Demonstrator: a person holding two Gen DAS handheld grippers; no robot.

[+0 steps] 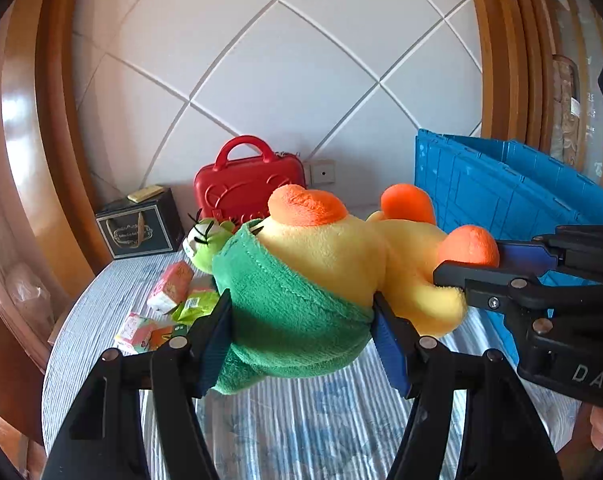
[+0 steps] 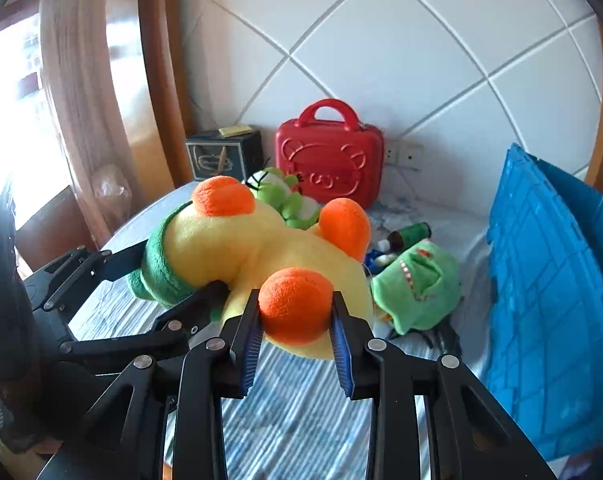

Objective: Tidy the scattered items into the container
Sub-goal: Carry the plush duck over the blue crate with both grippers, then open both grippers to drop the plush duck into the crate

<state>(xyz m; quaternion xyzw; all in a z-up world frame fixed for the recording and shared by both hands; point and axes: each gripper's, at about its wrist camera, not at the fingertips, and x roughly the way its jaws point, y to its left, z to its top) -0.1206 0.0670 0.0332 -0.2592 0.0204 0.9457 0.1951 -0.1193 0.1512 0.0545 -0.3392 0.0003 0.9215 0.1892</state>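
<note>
A yellow plush toy (image 1: pixel 329 256) with orange feet and a green wrap hangs above the striped bed, carried by both grippers. My left gripper (image 1: pixel 301 298) is shut on its green-wrapped end, the blue pads pressing into both sides. My right gripper (image 2: pixel 295 297) is shut on one orange foot (image 2: pixel 295 312) of the plush toy (image 2: pixel 237 248). From the side, the right gripper (image 1: pixel 469 260) enters the left wrist view and the left gripper (image 2: pixel 179 268) enters the right wrist view. The blue crate (image 1: pixel 501 196) (image 2: pixel 541 280) stands on the bed to the right.
On the bed lie tissue packs (image 1: pixel 169 288), a green snack packet (image 1: pixel 195 306), a green plush bird (image 2: pixel 285 196), a green plush head (image 2: pixel 421 284) and a dark bottle (image 2: pixel 409 236). A red case (image 1: pixel 249 184) and a black box (image 1: pixel 141 224) stand against the quilted headboard.
</note>
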